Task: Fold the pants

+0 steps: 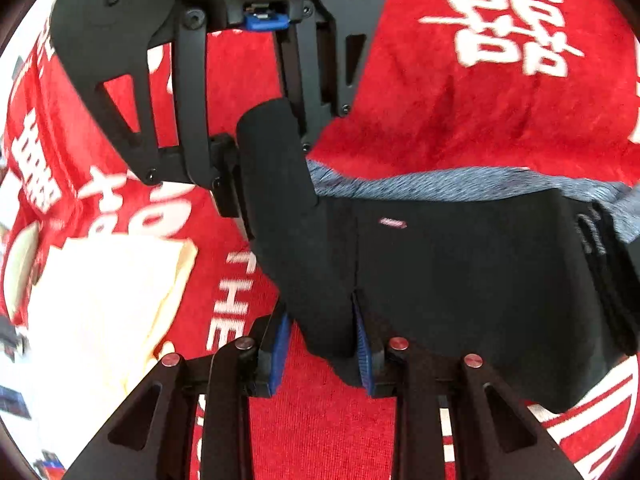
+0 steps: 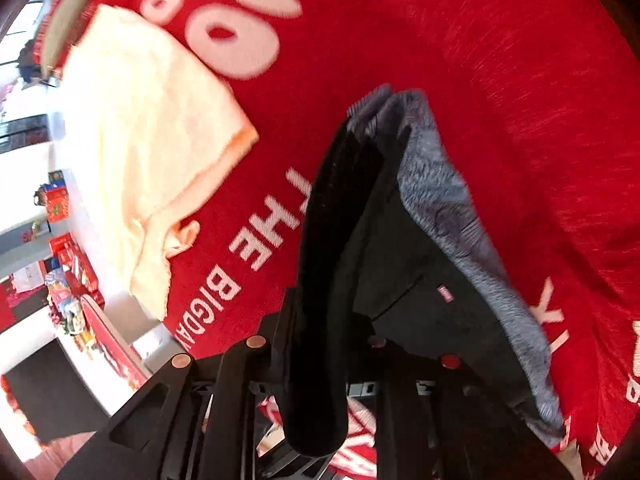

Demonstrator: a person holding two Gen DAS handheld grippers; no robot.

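Observation:
The black pants (image 1: 460, 272) with a grey-blue inner lining (image 1: 440, 186) hang lifted above the red printed cloth (image 1: 460, 120). My left gripper (image 1: 322, 352) has its blue-padded fingers on either side of the pants' lower edge, shut on the fabric. My right gripper (image 1: 256, 184) shows opposite in the left wrist view, clamped on the far end of the pants. In the right wrist view the pants (image 2: 400, 280) drape over and between the right gripper's fingers (image 2: 320, 360), lining (image 2: 460, 220) turned outward.
A folded cream cloth (image 1: 104, 304) lies on the red cloth to the left; it also shows in the right wrist view (image 2: 148, 140). A round pale object (image 2: 68, 16) sits beyond it. Red boxes and clutter (image 2: 68, 280) stand past the table edge.

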